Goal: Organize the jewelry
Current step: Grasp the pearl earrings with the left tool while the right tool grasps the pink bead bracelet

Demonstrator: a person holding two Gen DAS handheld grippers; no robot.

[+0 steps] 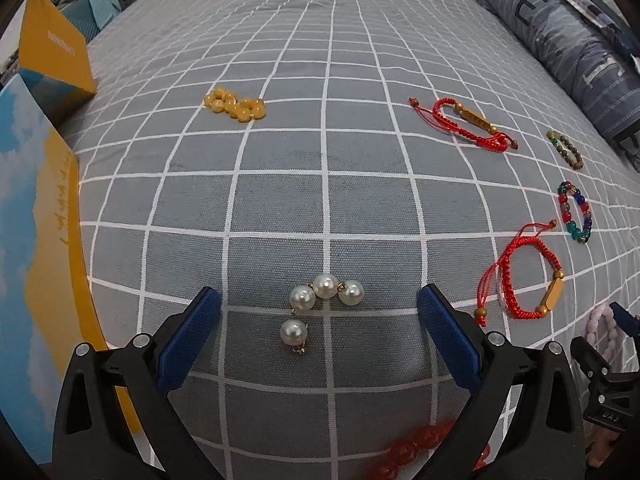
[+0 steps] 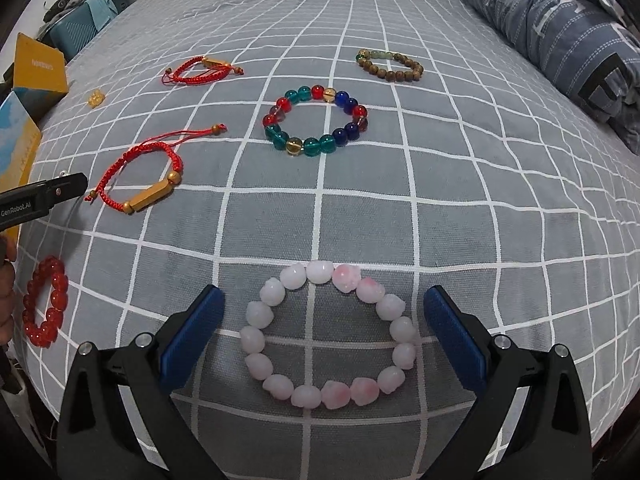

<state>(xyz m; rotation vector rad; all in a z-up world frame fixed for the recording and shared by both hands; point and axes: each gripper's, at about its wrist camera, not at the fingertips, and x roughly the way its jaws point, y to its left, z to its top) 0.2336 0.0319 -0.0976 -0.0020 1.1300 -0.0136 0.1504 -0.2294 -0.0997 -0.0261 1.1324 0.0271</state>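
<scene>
We hold both claws spread and empty over the bedsheet, left gripper straddling the pearl strand, right gripper around the pink bead bracelet; pick-up seems imminent, needing descent then closure, height above fabric unclear.

Bed w/ gray grid sheet: bracelets, pearl piece, folded quilt.

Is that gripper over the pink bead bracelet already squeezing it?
No, the right gripper is wide open, its blue fingers standing apart on either side of the pale pink bead bracelet, touching none of its beads.
</scene>
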